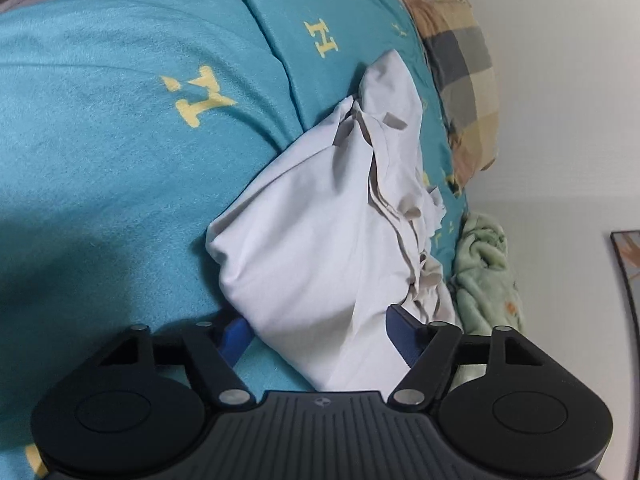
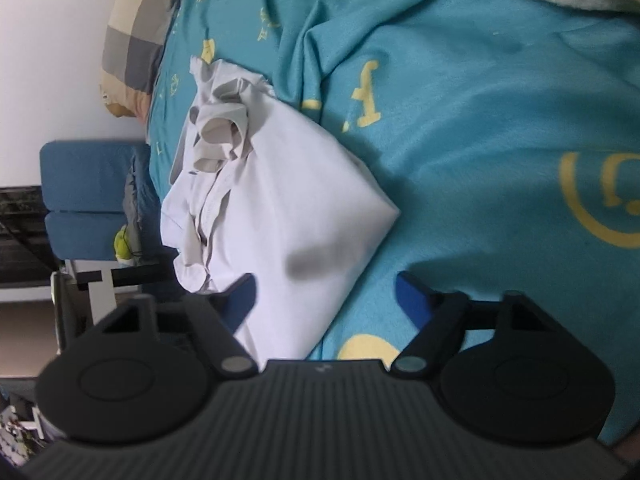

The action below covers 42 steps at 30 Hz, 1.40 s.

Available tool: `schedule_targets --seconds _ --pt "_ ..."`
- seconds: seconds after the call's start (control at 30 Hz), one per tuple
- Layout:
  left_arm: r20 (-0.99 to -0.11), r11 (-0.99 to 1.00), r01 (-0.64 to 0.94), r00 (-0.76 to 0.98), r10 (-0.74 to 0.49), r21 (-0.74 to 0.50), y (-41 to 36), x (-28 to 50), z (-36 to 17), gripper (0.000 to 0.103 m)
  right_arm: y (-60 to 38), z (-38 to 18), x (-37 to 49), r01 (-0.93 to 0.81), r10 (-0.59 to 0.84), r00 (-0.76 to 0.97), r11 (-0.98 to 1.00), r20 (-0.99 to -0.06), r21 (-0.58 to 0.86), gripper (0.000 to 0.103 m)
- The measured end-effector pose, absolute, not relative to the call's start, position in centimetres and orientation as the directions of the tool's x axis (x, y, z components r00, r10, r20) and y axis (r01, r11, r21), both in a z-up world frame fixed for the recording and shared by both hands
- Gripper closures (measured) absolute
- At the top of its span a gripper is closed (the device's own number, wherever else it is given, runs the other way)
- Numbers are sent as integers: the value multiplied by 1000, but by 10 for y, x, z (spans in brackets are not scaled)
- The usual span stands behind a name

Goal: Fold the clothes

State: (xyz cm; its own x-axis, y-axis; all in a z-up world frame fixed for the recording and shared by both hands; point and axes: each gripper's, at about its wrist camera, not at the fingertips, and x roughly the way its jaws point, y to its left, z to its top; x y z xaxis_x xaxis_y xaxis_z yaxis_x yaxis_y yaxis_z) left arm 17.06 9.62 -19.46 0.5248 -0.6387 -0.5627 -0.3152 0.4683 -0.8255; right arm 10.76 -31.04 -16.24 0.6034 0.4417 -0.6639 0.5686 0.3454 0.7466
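A pale grey-white garment (image 1: 320, 216) lies crumpled on a teal bedsheet (image 1: 120, 120) printed with yellow letters. It also shows in the right wrist view (image 2: 280, 200), bunched at its far end. My left gripper (image 1: 320, 332) is open, its blue-padded fingers (image 1: 400, 332) on either side of the garment's near end. My right gripper (image 2: 326, 296) is open, with the garment's near corner lying between its fingers (image 2: 412, 300). Neither gripper holds the cloth.
A checked pillow (image 1: 464, 72) lies at the bed's far edge against a white wall; it also shows in the right wrist view (image 2: 136, 36). A green blanket (image 1: 484, 272) is bunched beside the bed. A blue chair (image 2: 88, 196) stands off the bed's side.
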Motion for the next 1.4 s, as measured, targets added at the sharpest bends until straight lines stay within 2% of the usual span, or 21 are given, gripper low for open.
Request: schedule_targets --seconds 0.03,0.07,0.1,0.13,0.17,0.23,0.33,0.6,0.87,1.13,1.4 --pt "-565 470 -317 529 -634 -824 97 171 -195 46 -310 -163 111 566 433 604 357 -669 743 51" --pt "-567 471 -319 533 -628 -822 98 172 -195 51 -309 -164 114 565 423 604 371 -676 737 59" --pt "-569 473 -322 536 -623 -821 98 172 -196 64 -309 -163 116 561 414 604 387 -681 732 71" --pt "-568 475 -318 542 -619 -820 99 172 -195 84 -308 -160 117 543 410 612 404 -676 737 80" --pt "-564 482 -303 550 -616 -822 99 172 -192 91 -308 -156 117 519 409 624 419 -665 745 84" --pt "-539 497 -249 578 -612 -831 98 170 -181 93 -306 -147 115 478 403 655 434 -639 764 92" --pt "-505 511 -182 607 -614 -840 95 163 -158 95 -305 -130 111 445 377 676 475 -633 759 94" --pt "-451 506 -102 626 -636 -856 96 123 -96 95 -304 -63 74 352 352 723 553 -594 755 95" --pt "-413 484 -62 623 -665 -873 114 34 -48 95 -294 -2 -5 281 333 760 606 -558 744 95" --pt "-423 468 -90 599 -680 -879 129 -21 -36 95 -290 4 -48 292 340 758 586 -557 756 95" --pt "-420 425 -146 605 -677 -893 118 39 -45 94 -301 -5 -3 318 361 763 513 -537 797 95"
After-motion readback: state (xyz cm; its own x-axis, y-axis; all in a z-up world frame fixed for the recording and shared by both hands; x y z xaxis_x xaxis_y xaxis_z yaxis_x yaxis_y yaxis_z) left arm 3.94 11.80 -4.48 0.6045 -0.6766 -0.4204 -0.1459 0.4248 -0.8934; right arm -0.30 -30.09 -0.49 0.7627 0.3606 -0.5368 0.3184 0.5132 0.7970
